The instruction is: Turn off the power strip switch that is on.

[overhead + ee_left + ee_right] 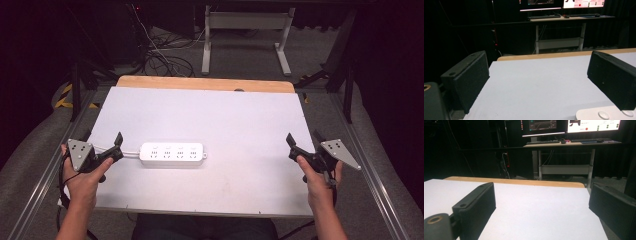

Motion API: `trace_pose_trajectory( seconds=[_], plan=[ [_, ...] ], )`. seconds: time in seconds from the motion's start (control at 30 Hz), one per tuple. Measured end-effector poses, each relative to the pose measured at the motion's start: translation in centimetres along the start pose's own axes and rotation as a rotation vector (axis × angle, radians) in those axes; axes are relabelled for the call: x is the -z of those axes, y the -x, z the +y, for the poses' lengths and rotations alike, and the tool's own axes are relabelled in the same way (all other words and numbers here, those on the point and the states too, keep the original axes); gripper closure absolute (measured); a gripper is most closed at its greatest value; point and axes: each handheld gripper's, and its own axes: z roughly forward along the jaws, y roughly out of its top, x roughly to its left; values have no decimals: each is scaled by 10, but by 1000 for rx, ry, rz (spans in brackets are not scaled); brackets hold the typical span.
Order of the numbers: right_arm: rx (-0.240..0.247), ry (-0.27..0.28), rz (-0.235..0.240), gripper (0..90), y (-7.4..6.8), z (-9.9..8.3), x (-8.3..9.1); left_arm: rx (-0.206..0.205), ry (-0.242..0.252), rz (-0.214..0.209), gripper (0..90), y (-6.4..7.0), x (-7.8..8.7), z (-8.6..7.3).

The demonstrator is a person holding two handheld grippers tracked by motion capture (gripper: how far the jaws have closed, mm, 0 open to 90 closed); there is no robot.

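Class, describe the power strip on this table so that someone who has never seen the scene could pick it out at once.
Start at the white table with the wooden strip along its far edge. On its near left part, just right of the left gripper, lies the power strip. It is a long, white, rounded block with a row of sockets on top and a white cord leaving its left end.

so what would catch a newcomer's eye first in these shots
Most likely the white power strip, lying alone on the pale table toward its near left, with a white cord running off its left end. Next, the two hand-held grippers at the near edge: the left gripper open just beside the strip's cord end, the right gripper open at the far right, away from it. Beyond the table, lit monitors glow on a desk in the dark room.
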Motion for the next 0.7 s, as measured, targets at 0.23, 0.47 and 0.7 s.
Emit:
trace_pose_trajectory(
  seconds=[0.23, 0.47, 0.7],
  plan=[
    [-1, 4, -2, 77, 0, 0, 1, 6, 2, 2, 46, -1, 1, 0],
    [0, 2, 3, 78, -1, 0, 0, 12, 13, 17, 118, -1, 1, 0],
    [-2, 2, 4, 78, -2, 0, 0, 9, 8, 13, 312, -1, 4, 2]
  ],
)
